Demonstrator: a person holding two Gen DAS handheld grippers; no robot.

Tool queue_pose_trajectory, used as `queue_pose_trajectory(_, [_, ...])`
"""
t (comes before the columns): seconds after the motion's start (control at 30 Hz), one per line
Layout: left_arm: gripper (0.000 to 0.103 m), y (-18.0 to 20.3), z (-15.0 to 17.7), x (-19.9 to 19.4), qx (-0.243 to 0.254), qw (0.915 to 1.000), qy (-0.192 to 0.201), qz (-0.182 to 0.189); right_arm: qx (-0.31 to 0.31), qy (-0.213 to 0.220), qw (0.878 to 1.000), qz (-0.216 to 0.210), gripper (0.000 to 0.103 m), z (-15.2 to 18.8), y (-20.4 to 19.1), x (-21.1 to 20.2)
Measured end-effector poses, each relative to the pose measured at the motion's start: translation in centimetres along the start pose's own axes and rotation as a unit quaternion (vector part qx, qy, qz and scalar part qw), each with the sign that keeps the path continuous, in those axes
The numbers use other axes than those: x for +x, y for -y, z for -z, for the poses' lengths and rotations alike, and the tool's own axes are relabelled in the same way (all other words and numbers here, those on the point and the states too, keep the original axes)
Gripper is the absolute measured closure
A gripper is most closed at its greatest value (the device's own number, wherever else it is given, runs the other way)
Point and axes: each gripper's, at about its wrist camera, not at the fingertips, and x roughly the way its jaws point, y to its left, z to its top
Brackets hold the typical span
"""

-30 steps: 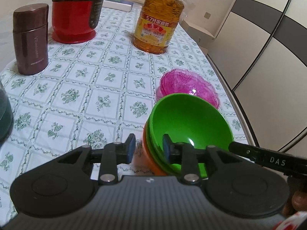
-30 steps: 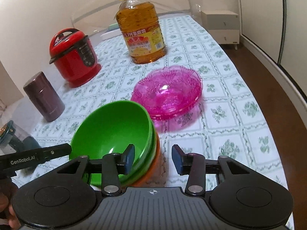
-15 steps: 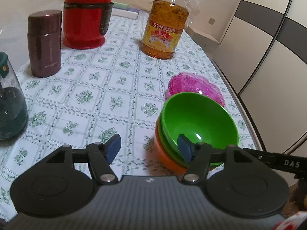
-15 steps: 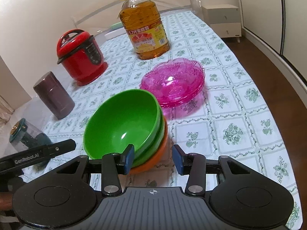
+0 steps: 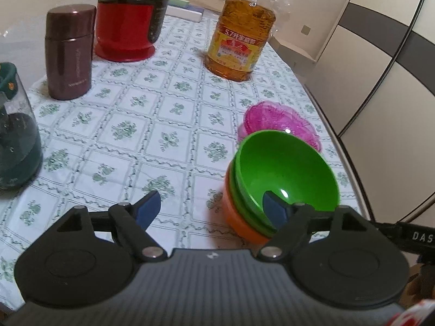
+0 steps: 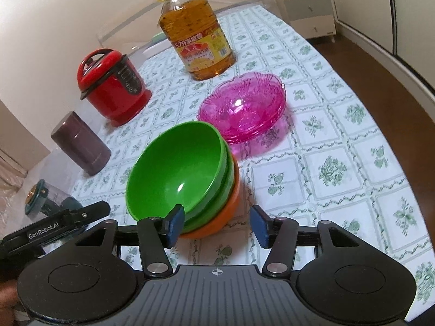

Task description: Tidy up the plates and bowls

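Both tools stand open and hold nothing — the left tool (image 5: pixel 210 203) and the right tool (image 6: pixel 216 225) flank the stack of bowls (image 6: pixel 185 179), two green ones nested in an orange one. The stack rests on the bench (image 6: pixel 339 146) near its right edge, just beside the pink glass dish (image 6: pixel 244 108). The stacking step looks finished. The next move — perhaps shifting the pink dish or the stack — calls for closing squarely on a rim.

Your left gripper (image 5: pixel 210 206) is black with blue pads (image 5: pixel 148 207) and silver pivot screws behind them. Your right gripper (image 6: pixel 216 224) matches; the arm beside it reads "GenRobot.AI".
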Motion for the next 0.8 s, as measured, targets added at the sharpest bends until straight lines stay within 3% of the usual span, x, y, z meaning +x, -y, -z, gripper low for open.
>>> queue_pose_trajectory(0.27, [0.023, 0.7, -0.4, 0.7, 0.01, 0.9999, -0.007, 0.003, 0.017, -0.002, 1.0, 0.0, 0.049, -0.3, 0.1, 0.2])
queue_pose_trajectory(0.8, [0.034, 0.6, -0.9, 2.9, 0.003, 0.9993, -0.028, 0.026, 0.03, 0.001, 1.0, 0.005, 0.049, -1.7, -0.2, 1.6])
